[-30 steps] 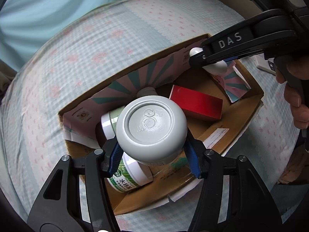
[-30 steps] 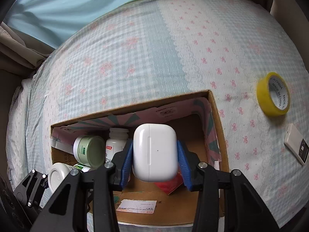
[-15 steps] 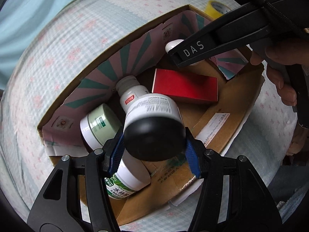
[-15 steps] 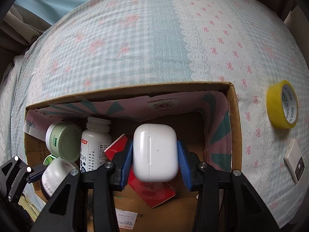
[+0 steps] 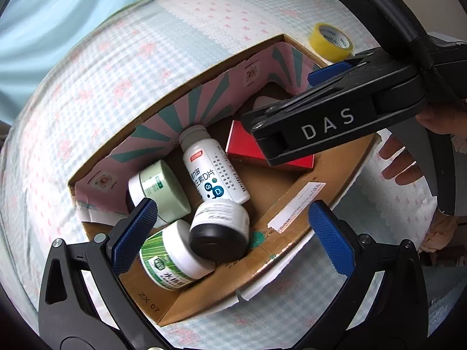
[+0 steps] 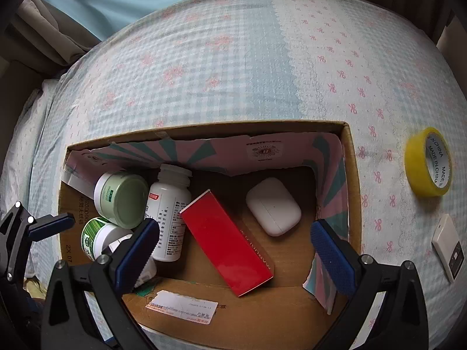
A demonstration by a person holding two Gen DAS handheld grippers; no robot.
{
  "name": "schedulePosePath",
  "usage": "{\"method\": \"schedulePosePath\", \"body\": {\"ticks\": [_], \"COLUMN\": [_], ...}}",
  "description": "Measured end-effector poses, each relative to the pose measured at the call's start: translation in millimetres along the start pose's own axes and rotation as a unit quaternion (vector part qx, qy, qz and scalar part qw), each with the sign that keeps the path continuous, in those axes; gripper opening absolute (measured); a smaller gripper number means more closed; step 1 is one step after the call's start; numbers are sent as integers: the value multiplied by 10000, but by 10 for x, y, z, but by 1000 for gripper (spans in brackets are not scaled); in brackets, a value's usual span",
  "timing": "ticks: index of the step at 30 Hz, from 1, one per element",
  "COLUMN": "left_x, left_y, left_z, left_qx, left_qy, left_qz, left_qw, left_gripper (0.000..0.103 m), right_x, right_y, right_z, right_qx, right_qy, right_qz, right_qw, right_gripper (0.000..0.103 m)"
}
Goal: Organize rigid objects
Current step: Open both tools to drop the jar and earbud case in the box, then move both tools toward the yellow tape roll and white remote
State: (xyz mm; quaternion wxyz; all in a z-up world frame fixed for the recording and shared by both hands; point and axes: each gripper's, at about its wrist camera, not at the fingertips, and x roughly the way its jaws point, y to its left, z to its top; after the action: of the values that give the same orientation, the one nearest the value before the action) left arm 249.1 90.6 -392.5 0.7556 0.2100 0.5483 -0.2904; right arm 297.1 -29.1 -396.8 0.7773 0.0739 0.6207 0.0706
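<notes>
A cardboard box with a pink and teal lining sits on the bed. Inside lie a white earbud case, a red box, a white pill bottle, a pale green jar, a green-striped jar and a white jar with a black base. My left gripper is open and empty just above the black-based jar. My right gripper is open and empty above the red box and the earbud case. The right gripper also shows in the left wrist view.
A yellow tape roll and a small white remote lie on the checked bedspread right of the box. A white shipping label is on the box's near flap. Curtains hang behind the bed.
My left gripper opened and let the black-based jar drop into the box by the green jars. My right gripper opened and left the earbud case in the box's far right corner.
</notes>
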Motion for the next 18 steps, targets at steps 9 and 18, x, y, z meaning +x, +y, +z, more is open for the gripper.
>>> {"method": "schedulePosePath", "body": {"ticks": [9, 18], "left_x": [-309, -1023], "left_y": [77, 164], "left_z": [-161, -627], "left_qx": [-679, -1889], "left_qy": [-159, -335], "left_qz": [-20, 64], "left_qw": [9976, 9814], "left_gripper": [103, 103], "right_x": [-503, -1457], "right_y": [89, 56], "right_z": [-89, -373], "right_qx": [-169, -254], "right_qy": [-238, -778], "right_qz": [87, -200], "right_qw": [9995, 9964], "right_gripper": [103, 103]}}
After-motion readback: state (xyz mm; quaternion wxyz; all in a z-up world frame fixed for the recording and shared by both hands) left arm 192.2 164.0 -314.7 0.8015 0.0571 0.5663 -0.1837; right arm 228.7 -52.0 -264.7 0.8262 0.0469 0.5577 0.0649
